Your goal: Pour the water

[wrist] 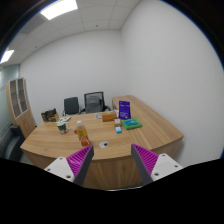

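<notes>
No readable text anywhere. Purple upright sign (125, 109) stood on the table (150, 128) well beyond the fingers, with print too small to make out. Bottle (83, 133) just ahead of the left finger had a label, also unreadable.

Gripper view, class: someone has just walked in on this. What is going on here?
A hand-held gripper is raised over a wooden meeting table, fingers open and holding nothing. It is some way off from the things on the table: an orange bottle, a cup, a small box, a green tray and a purple sign. Two office chairs stand beyond the table. Nothing has been picked up, so pouring has not begun.
</notes>
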Available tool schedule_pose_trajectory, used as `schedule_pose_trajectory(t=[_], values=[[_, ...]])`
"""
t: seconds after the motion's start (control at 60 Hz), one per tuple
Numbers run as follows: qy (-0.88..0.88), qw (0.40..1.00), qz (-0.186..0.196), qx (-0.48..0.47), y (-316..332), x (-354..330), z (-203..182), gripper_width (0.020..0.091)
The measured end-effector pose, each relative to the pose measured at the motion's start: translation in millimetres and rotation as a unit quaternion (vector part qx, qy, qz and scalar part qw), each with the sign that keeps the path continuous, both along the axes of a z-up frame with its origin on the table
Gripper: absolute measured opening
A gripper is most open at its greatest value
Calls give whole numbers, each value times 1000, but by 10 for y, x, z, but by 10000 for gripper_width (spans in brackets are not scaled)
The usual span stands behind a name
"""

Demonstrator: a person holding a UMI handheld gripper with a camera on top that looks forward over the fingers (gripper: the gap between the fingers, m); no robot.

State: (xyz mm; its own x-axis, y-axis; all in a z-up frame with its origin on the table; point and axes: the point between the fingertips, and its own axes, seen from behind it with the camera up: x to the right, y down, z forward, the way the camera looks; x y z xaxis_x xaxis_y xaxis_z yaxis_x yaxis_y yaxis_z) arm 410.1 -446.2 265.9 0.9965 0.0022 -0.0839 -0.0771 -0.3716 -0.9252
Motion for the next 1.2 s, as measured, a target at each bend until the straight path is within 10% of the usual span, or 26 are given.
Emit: schedule_pose_trajectory(t=[0.383,0.817,1.083,1.117,1.15,1.2], values=[[-23,1000,8,20,290,-845,-206,831],[-2,996,76,36,2805,-2231,-1687,830],[-21,996,57,60,3690,-2339,-1912,831],[-24,996,59,67,3774,-2338,-1899,795],[-29,995,63,74,3822,-2401,-1898,570],[-35,995,56,77,3863,-2374,-1900,558]])
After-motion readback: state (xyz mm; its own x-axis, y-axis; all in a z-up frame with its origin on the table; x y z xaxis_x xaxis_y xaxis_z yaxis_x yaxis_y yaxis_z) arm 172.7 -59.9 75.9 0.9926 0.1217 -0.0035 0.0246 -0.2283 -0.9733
